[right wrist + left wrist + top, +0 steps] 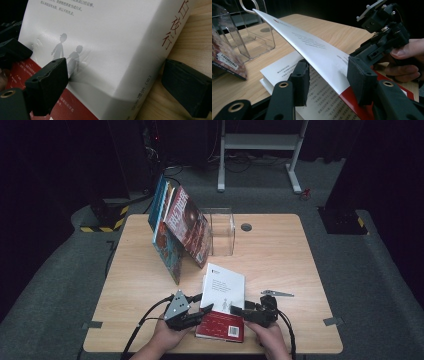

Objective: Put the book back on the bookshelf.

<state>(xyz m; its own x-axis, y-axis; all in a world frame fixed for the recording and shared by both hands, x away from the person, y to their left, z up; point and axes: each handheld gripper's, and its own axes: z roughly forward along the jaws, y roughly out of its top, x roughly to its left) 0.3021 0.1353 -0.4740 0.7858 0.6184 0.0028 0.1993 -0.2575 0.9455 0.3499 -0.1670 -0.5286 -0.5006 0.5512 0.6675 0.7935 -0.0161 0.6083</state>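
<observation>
On the wooden table (280, 250), book (223, 295) lengthwise away from the person, left gripper (200, 312) clamping its lifted cover (312, 47), right gripper (239, 311) parted astride its spine.

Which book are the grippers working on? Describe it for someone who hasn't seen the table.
On the wooden table, skip the colourful books leaning by the clear plastic stand at the back. It's the book lying flat at the near edge, between the two grippers. White cover with a red bottom band and two small grey figures, cover lifted.
</observation>
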